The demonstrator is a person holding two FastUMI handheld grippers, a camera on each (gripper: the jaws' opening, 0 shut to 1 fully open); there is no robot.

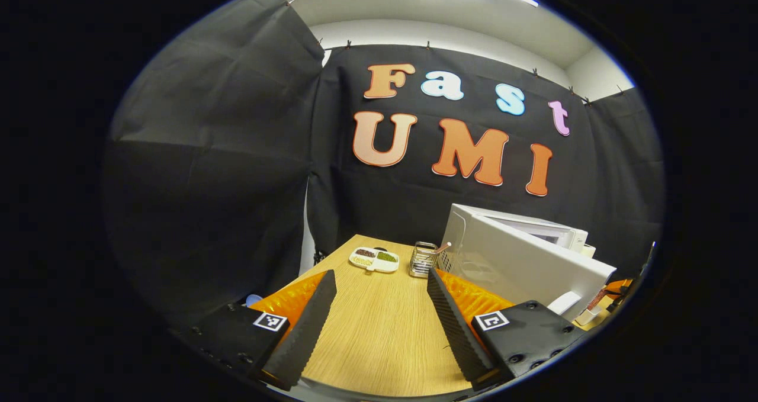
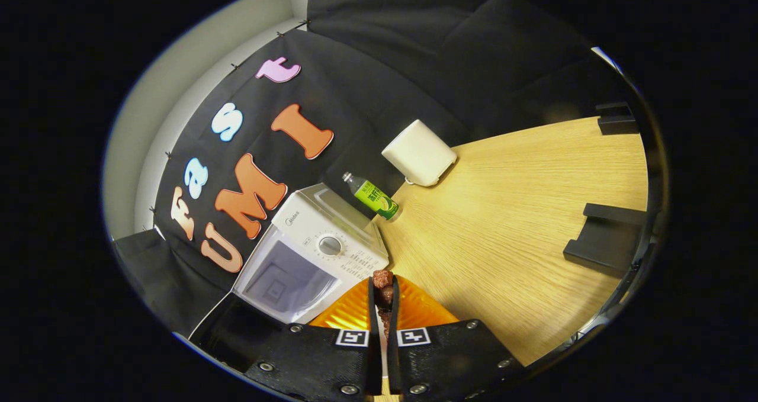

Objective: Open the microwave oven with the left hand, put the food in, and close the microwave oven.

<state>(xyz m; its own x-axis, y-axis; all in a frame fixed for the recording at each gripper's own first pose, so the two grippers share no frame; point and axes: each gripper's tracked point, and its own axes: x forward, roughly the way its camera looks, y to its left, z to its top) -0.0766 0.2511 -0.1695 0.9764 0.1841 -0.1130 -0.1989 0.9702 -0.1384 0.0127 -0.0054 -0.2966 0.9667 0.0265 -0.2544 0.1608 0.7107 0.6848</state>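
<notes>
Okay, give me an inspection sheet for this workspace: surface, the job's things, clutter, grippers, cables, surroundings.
Surface: wooden table, bare between the left gripper's fingers.
Job's things: white microwave oven on the table, door closed; dark reddish food pinched in the right gripper.
Clutter: divided snack tray and wire basket at the far end; green-labelled bottle and white boxy container beyond the microwave; black stands at the table edge.
Grippers: left gripper open, holding nothing; right gripper shut on the food.
Cables: nothing seen.
Surroundings: black cloth wall, white ceiling above.
</notes>
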